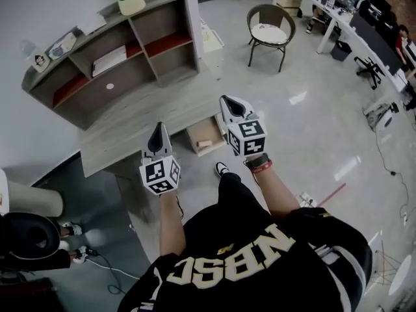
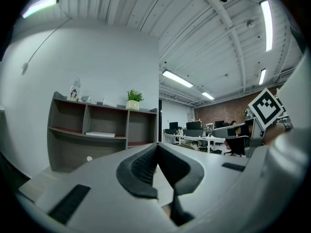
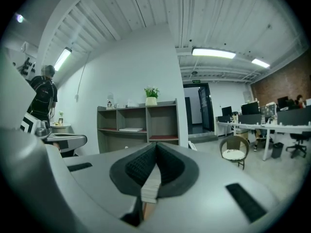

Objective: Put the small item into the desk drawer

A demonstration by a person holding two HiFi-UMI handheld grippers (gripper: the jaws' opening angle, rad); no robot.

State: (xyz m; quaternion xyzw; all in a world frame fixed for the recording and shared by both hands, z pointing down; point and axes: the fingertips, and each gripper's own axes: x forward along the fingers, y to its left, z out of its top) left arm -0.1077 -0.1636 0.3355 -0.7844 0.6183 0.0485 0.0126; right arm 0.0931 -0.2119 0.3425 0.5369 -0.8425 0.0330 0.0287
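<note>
Claws up in front of the person, both at the near side of the surface (image 1: 130, 132). Right claw (image 1: 231, 106) first: shut tight, ribbed pads meeting at the tips (image 3: 155, 147). A pale strip shows in the slot behind the tips, and I can't tell what it is. From the head view this claw hangs just off the surface's right-hand near corner, beside the open drawer (image 1: 195, 134) and touching nothing that I can see.

Left claw (image 1: 158, 134) now: closed as well, tips together (image 2: 158, 147), nothing between them, its nose over the surface's near edge.

And the item (image 1: 205, 143): small, pale, lying inside the drawer, which stands pulled out from under the surface's right end. Both claws are apart from it, the right one the nearer.

Shelf (image 1: 130, 44) sits along the surface's far edge, straight ahead in both gripper views.
</note>
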